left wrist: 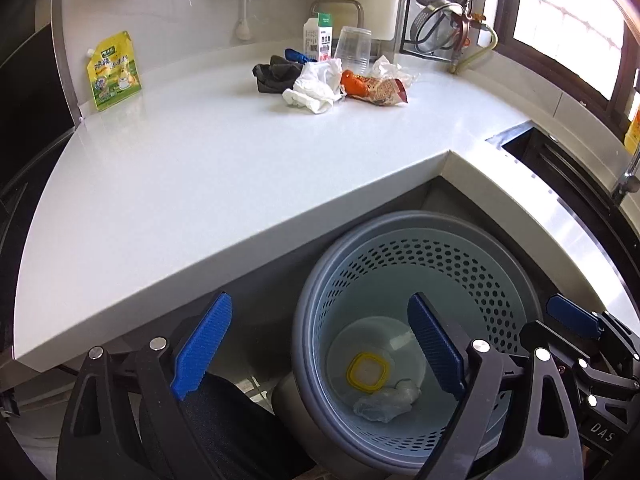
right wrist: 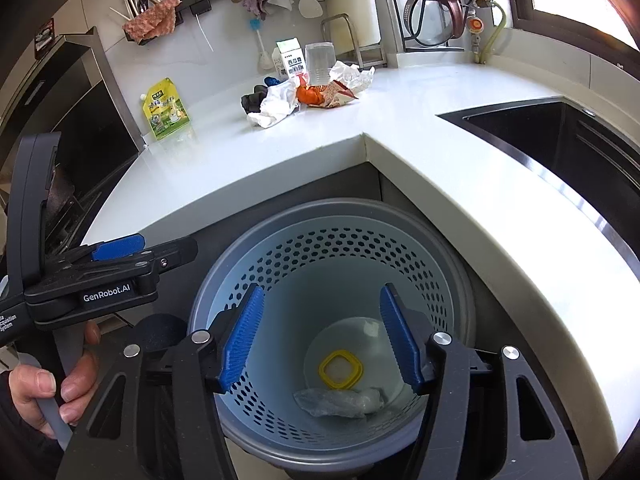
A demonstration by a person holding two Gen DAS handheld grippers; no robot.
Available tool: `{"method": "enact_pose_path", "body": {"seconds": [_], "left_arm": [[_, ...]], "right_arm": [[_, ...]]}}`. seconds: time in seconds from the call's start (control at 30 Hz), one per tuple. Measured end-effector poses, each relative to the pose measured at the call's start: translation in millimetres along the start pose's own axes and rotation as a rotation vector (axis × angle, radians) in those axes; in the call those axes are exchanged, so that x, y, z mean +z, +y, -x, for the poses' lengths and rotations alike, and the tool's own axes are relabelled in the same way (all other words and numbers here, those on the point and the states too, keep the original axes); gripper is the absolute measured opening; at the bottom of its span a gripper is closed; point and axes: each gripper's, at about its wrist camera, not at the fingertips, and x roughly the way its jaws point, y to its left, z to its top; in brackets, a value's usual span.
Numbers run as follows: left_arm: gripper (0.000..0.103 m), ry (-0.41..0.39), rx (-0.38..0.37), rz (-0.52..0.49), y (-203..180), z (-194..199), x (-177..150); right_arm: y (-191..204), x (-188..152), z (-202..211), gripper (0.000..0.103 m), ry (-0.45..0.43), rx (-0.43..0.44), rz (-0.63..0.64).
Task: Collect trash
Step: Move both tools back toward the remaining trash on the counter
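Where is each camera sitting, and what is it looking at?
Left wrist view: sits on the left claw, open, above the floor, facing the trash bin and counter; the right claw's tip shows at right.
Right wrist view: sits on the right claw, open over the bin, facing the counter corner; the left claw and left hand show.
Shared: bin, yellow lid, trash pile.

Bright daylight from the window at upper right, blown out to white in both views. Soft sheen across the white countertop, strongest toward the sink. Deep shade under the counter overhang; interior of the perforated trash bin evenly lit. Heavy fisheye bending of counter edges, black vignette in corners. Sharp focus throughout, slight softness at margins.
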Motion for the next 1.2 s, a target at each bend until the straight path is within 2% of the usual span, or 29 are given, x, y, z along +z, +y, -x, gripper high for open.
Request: {"method": "enact_pose_path", "body": {"seconds": [0.43, 0.63, 1.0, 1.2], "left_arm": [[0.09, -0.066, 0.018, 0.022, 16, -4, 66], [0.09, -0.085, 0.034, 0.036, 23, -18, 98], [0.091, -0.153, 0.075, 0.077, 32, -49, 165], [0.091, -0.137, 0.098, 0.091, 35, -77, 182]], "right_arm": [[-2, 72, -9, 0.063, -0.074, 0.03, 0.018], [-20, 108, -32, 0.063, -0.079, 0.043, -0.012], [-43, 189, -74, 0.065, -0.103, 0.002, 0.018], [-49, 228, -107, 0.065, -0.093, -0.006, 0.043]]}}
